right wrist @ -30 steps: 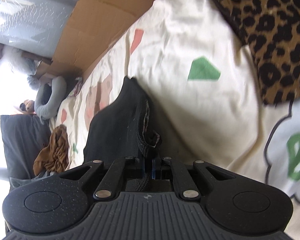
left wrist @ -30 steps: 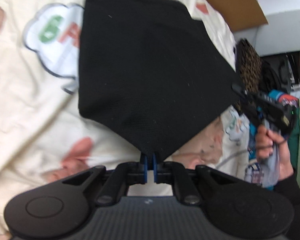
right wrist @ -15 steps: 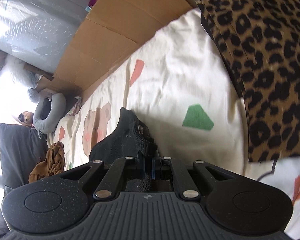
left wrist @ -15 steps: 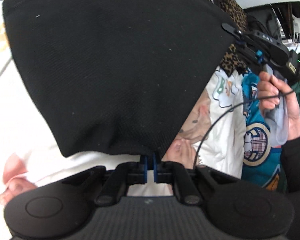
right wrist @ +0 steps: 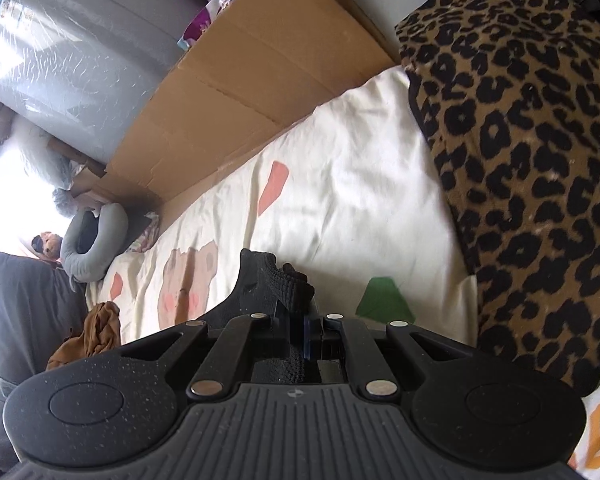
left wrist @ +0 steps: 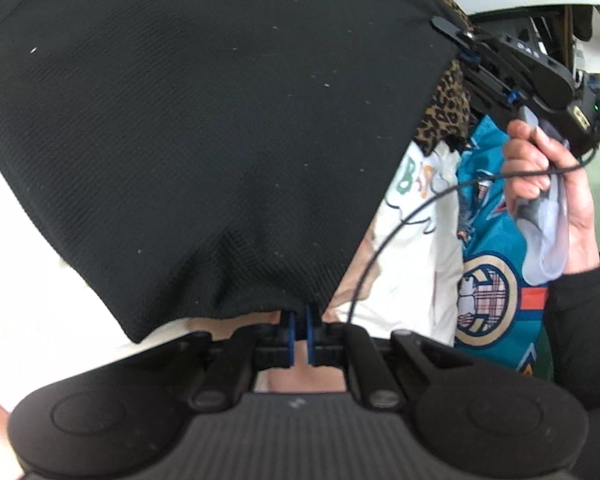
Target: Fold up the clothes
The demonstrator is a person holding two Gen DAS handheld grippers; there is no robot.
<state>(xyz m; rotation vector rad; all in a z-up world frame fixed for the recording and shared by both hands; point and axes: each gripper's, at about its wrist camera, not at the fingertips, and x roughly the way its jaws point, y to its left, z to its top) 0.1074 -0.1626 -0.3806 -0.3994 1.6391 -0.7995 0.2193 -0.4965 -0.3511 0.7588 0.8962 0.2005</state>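
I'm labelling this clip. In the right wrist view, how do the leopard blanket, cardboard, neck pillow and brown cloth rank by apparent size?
1. Leopard blanket, though nearness inflates it.
2. Cardboard.
3. Neck pillow.
4. Brown cloth, close to the pillow; unsure.

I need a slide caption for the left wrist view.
Both grippers, left and right, hold a black garment lifted above the patterned bedsheet.

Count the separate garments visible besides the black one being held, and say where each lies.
2. A leopard-print garment lies on the cream bedsheet to the right; a brown crumpled one sits at the bed's far left edge. Others may be hidden behind the black garment.
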